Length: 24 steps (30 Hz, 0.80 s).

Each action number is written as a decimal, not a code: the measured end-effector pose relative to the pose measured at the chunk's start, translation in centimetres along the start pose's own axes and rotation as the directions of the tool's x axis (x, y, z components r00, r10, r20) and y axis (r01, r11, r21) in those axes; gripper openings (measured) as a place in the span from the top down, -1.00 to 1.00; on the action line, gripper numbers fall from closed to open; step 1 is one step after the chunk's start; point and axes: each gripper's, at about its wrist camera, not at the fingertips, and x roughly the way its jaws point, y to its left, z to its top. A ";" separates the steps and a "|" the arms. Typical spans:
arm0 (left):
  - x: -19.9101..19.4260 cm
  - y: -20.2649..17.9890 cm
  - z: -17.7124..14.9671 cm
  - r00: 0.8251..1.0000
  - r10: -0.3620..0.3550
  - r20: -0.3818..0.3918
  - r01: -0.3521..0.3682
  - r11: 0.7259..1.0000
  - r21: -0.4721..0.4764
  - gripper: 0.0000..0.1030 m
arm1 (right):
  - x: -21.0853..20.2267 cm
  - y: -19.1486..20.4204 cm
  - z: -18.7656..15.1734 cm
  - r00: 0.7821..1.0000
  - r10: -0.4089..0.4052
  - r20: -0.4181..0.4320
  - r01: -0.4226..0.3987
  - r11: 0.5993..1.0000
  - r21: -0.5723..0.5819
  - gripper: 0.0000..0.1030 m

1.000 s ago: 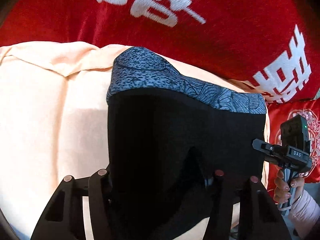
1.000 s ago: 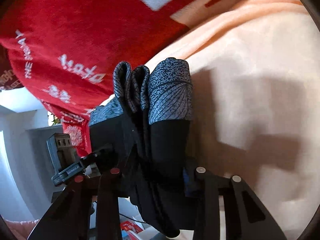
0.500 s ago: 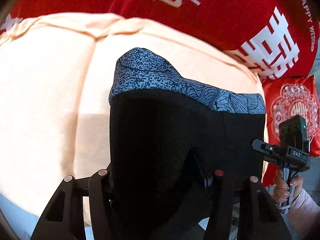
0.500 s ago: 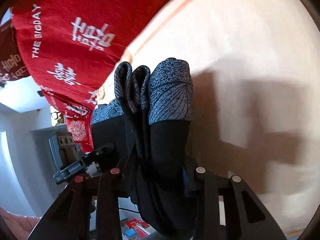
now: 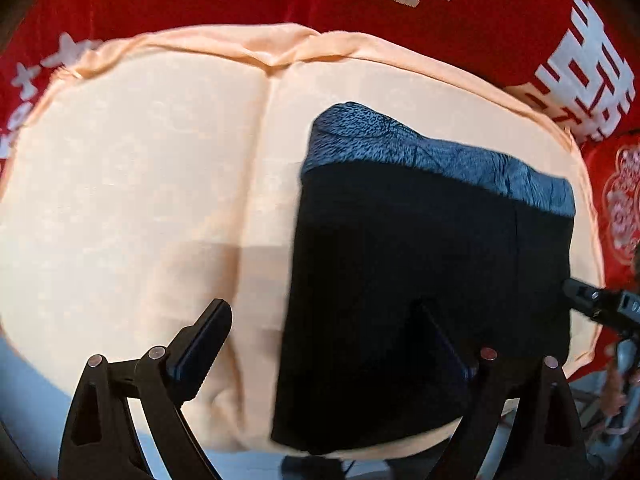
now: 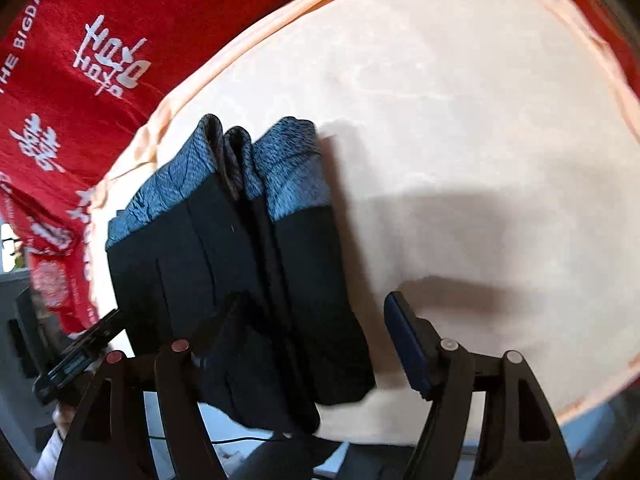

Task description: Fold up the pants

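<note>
The folded black pants with a blue-grey patterned waistband lie on a peach cloth. My left gripper hangs above their near left corner, and its jaws are opening. The left pad is over bare cloth and the right finger is over the black fabric, with neither pressing. In the right wrist view the pants show as stacked layers. My right gripper straddles their near end with its jaws opening. Its right pad stands clear of the fabric.
A red cloth with white characters lies beyond the peach cloth. A red patterned cushion is at the right. The peach cloth's near edge drops off to a pale floor.
Both grippers' jaws have spread wide and let go of the pants. The pants were carried across the peach cloth and now rest on it.
</note>
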 end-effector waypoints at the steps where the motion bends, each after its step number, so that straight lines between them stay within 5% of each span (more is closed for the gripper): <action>1: -0.4 0.0 -0.3 1.000 0.012 0.000 -0.012 1.000 0.004 -0.82 | -0.3 0.2 -0.4 1.000 -0.030 -0.004 0.030 1.000 0.008 -0.51; 10: -4.3 -1.0 -3.9 0.996 0.090 -0.015 -0.089 0.994 0.063 -0.83 | -4.0 2.6 -4.6 0.981 -0.189 0.048 0.189 0.982 -0.008 -0.61; 12: -4.7 -1.9 -4.1 0.996 0.088 -0.015 -0.087 0.994 0.069 -1.00 | -4.9 3.4 -5.4 0.977 -0.203 0.069 0.205 0.979 -0.022 -0.62; 16: -6.2 -2.3 -5.2 0.996 0.092 -0.017 -0.091 0.992 0.084 -1.00 | -6.1 6.6 -6.9 0.957 -0.263 0.120 0.273 0.958 -0.084 -1.00; 20: -7.2 -3.4 -5.7 0.994 0.106 -0.023 -0.103 0.990 0.100 -1.00 | -7.0 9.4 -8.3 0.928 -0.332 0.168 0.359 0.919 -0.163 -1.00; 24: -8.9 -4.3 -6.6 0.990 0.144 -0.002 -0.142 0.981 0.130 -1.00 | -7.6 11.0 -9.1 0.932 -0.324 0.166 0.352 0.918 -0.185 -1.00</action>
